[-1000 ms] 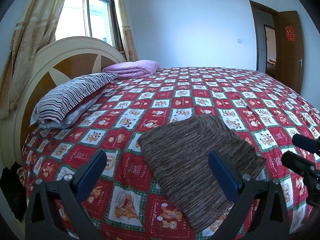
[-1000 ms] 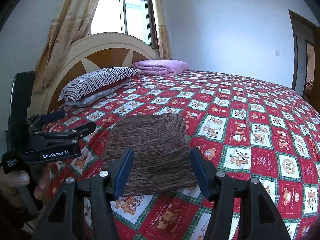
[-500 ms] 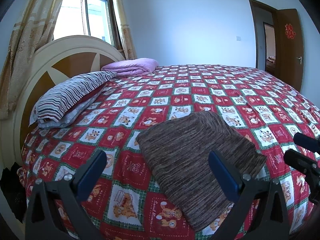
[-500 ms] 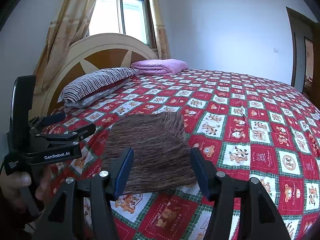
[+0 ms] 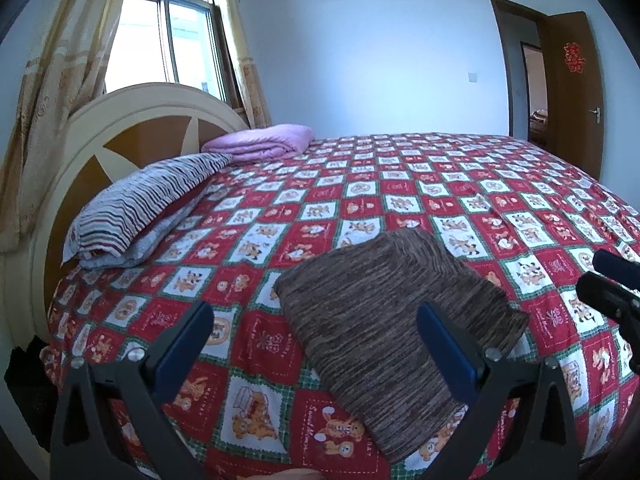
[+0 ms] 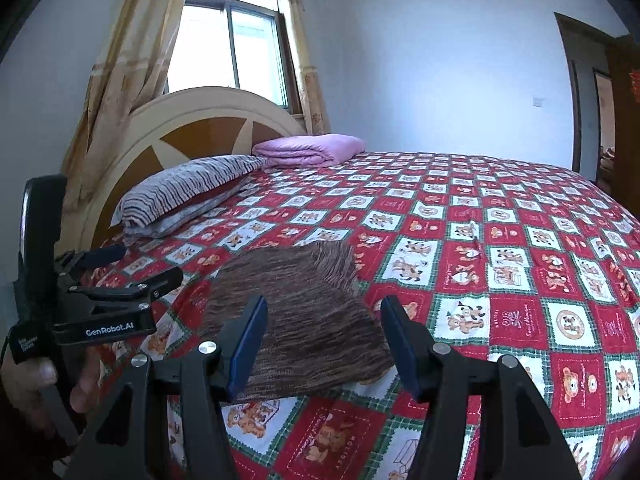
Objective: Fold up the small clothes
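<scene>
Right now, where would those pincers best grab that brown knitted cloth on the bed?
Probably the near right corner of the brown knitted garment, approached low from the bed's front edge. It lies flat and folded, so only edges offer anything to pinch, and the open right gripper hovers closest there.

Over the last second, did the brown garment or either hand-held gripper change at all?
Barely. Both cameras tilted or drew back slightly, so the bed sits a little lower in each view. Nothing was taken hold of or let go. The folded brown garment lies in the same place on the bedspread. The left hand-held gripper and right hand-held gripper stay open and empty above its near edge.
</scene>
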Action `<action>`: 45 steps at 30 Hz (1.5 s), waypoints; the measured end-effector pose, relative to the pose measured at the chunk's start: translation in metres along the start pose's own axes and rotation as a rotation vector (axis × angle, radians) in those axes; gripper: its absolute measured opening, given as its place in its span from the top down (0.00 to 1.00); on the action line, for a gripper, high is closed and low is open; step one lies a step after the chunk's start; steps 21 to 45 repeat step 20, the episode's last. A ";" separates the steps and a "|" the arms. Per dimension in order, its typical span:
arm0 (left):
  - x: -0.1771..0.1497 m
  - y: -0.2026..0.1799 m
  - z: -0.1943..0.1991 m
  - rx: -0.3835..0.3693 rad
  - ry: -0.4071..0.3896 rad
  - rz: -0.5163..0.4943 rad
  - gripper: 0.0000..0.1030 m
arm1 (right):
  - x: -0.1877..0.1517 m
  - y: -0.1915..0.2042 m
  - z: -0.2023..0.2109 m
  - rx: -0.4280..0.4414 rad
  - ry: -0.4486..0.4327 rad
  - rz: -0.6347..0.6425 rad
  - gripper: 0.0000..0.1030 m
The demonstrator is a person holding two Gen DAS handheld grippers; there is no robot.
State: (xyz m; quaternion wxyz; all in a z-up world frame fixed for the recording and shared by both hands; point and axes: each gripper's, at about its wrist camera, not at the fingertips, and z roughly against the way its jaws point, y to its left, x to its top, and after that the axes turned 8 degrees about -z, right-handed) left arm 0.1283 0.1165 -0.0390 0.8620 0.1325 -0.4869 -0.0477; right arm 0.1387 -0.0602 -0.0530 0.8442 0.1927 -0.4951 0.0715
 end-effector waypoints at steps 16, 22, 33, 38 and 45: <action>0.000 0.004 -0.005 0.003 0.015 -0.004 0.00 | -0.004 -0.003 -0.001 0.003 0.014 -0.017 0.42; -0.001 0.004 -0.008 0.003 0.016 -0.014 0.00 | -0.005 -0.003 -0.003 0.003 0.025 -0.016 0.42; -0.001 0.004 -0.008 0.003 0.016 -0.014 0.00 | -0.005 -0.003 -0.003 0.003 0.025 -0.016 0.42; -0.001 0.004 -0.008 0.003 0.016 -0.014 0.00 | -0.005 -0.003 -0.003 0.003 0.025 -0.016 0.42; -0.001 0.004 -0.008 0.003 0.016 -0.014 0.00 | -0.005 -0.003 -0.003 0.003 0.025 -0.016 0.42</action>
